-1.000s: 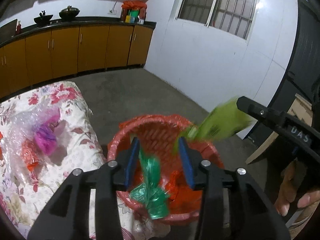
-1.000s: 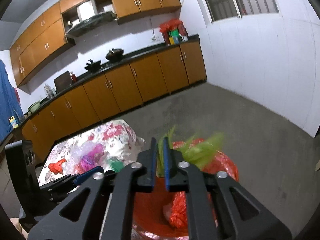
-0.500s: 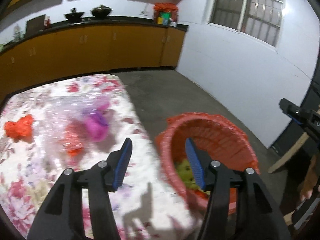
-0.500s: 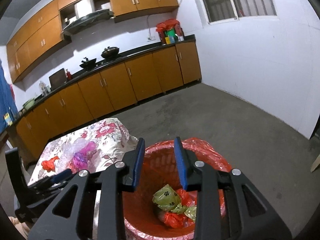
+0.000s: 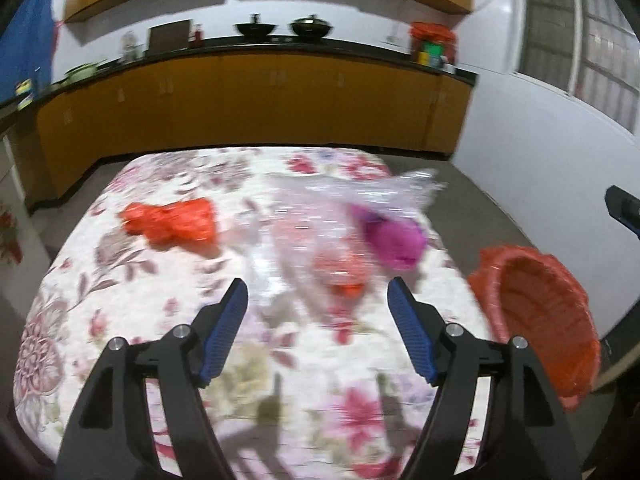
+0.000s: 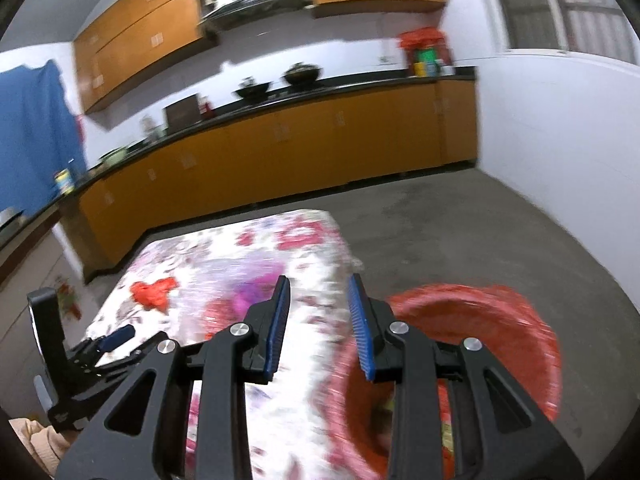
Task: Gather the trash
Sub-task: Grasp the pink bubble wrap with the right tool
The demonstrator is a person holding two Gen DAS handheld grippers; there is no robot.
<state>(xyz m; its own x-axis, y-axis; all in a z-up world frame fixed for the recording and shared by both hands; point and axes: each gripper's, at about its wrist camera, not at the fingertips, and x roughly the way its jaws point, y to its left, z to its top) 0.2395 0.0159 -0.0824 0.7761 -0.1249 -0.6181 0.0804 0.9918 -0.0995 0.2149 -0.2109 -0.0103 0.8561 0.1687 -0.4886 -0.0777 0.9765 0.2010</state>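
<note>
A floral tablecloth covers the table (image 5: 160, 308). On it lie a crumpled red wrapper (image 5: 172, 222), a clear plastic bag (image 5: 320, 216) with a magenta piece (image 5: 396, 240) in it, and a small red-orange scrap (image 5: 344, 272). My left gripper (image 5: 318, 306) hovers over the table just short of the clear bag, its jaws opening with nothing between them. A red basket (image 5: 536, 312) stands at the table's right edge. My right gripper (image 6: 318, 312) hangs open and empty between table (image 6: 304, 360) and basket (image 6: 500, 320), which holds trash. The red wrapper (image 6: 152, 292) shows at left.
Orange kitchen cabinets (image 5: 256, 96) with a dark counter run along the back wall, pots on top. Grey floor (image 6: 460, 232) spreads right of the table. A white wall with a barred window (image 5: 580, 36) is at right. The left gripper's body (image 6: 80, 352) shows low left.
Both grippers dropped their wrappers, green ones, into the basket and opened. Both views swung left from the basket toward the table; the left gripper's jaws have widened.
</note>
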